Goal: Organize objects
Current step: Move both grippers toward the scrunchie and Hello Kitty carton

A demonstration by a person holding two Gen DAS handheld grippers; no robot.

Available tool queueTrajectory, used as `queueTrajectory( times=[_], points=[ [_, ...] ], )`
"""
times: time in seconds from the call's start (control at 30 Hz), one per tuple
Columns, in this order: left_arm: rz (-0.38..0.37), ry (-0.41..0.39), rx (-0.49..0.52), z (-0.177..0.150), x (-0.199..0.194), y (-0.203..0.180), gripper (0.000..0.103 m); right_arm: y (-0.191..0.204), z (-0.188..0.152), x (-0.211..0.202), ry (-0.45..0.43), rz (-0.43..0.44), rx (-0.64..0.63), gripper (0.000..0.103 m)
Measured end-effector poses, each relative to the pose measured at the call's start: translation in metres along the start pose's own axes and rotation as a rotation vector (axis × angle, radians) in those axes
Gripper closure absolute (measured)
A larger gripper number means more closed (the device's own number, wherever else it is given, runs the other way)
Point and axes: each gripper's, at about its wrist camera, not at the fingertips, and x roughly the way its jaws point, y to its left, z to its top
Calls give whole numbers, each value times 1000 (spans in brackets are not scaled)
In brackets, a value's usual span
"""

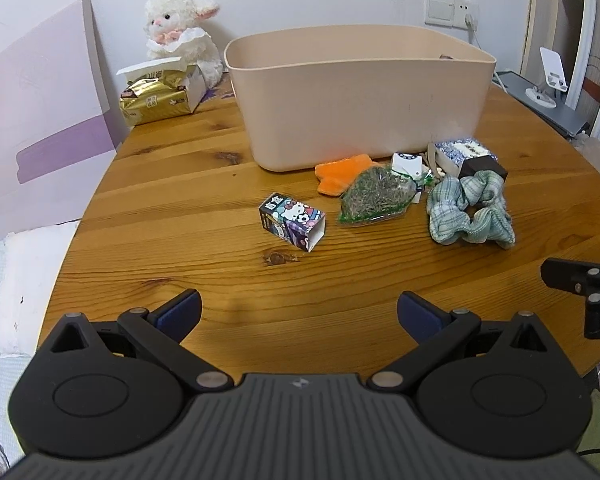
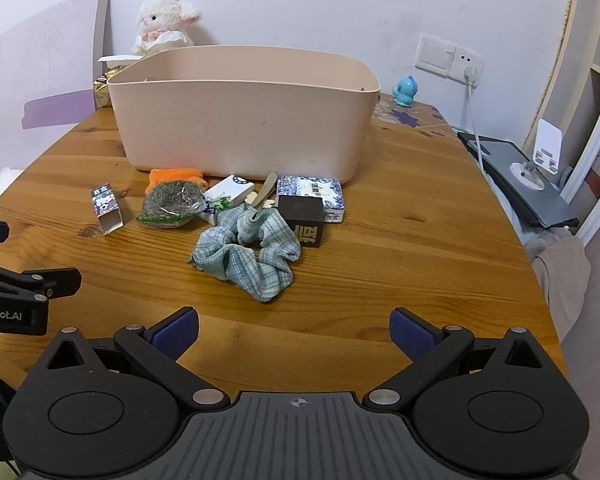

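A beige plastic bin [image 1: 356, 96] [image 2: 244, 112] stands on the wooden table. In front of it lie a Hello Kitty box [image 1: 292, 222] [image 2: 107, 210], an orange cloth [image 1: 340, 174] [image 2: 172, 176], a bag of dried herbs [image 1: 376, 196] [image 2: 170, 202], a white card box [image 1: 406, 162] [image 2: 228, 194], a blue-white patterned box [image 1: 462, 152] [image 2: 320, 192], a dark cube [image 1: 484, 168] [image 2: 304, 220] and a green plaid scrunchie [image 1: 470, 210] [image 2: 248, 252]. My left gripper [image 1: 299, 314] is open and empty, short of the Hello Kitty box. My right gripper [image 2: 294, 334] is open and empty, short of the scrunchie.
A plush lamb [image 1: 180, 28] [image 2: 162, 24] and a gold tissue pack [image 1: 160, 96] sit at the back left. A blue toy [image 2: 405, 90], a wall socket [image 2: 450, 58] and a phone stand [image 2: 540, 160] are at the right. A bed [image 1: 4, 280] borders the table's left edge.
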Motion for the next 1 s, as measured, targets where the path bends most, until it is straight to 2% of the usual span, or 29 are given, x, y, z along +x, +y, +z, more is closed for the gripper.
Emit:
queueTrajectory(
  times=[0.43, 0.57, 0.93, 1.0],
  points=[
    [-25, 9, 8, 12, 38, 15, 0, 1, 11, 33, 13, 58, -2, 1],
    [-37, 4, 15, 18, 53, 22, 0, 2, 17, 46, 25, 70, -3, 6],
    [-84, -15, 54, 38, 87, 39, 0, 5, 31, 75, 44, 100, -10, 12],
    [-102, -14, 64, 41, 93, 40, 0, 6, 34, 79, 45, 108, -13, 17]
  ],
)
